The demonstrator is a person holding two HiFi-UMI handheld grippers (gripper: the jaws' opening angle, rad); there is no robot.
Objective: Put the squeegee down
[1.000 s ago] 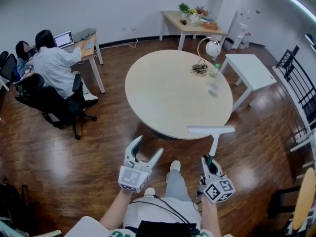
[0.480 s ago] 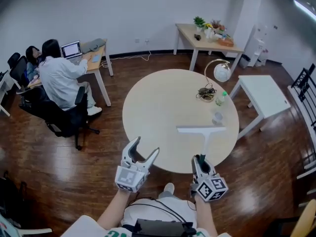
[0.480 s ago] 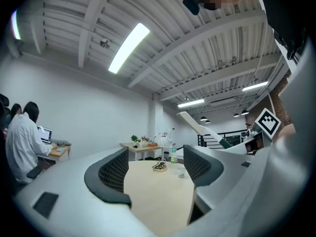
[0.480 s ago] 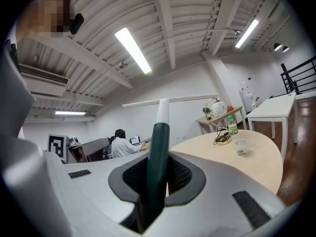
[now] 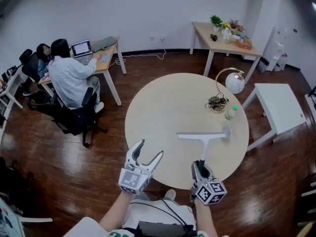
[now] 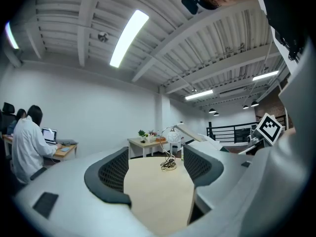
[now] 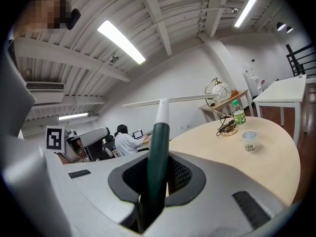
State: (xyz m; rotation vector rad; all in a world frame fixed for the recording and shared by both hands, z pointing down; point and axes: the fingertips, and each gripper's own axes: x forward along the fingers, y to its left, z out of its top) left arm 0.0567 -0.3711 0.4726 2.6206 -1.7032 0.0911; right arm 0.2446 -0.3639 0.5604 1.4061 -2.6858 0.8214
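Squeegee (image 5: 203,141) clamped in right tongs (image 5: 200,165), above table (image 5: 163,110).

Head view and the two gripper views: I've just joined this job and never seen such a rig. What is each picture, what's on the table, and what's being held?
No robot arm here: a person holds a two-jaw gripper in each hand. The head view comes from a camera on the person's head, looking steeply down. Each gripper view comes from a camera riding on that gripper, looking along its jaws. The left gripper has its jaws apart with nothing between them. The right gripper is shut on the dark handle of a squeegee, whose white blade hangs above the round table, not yet set down. On the table's right side stand a lamp, a bottle and a cup.
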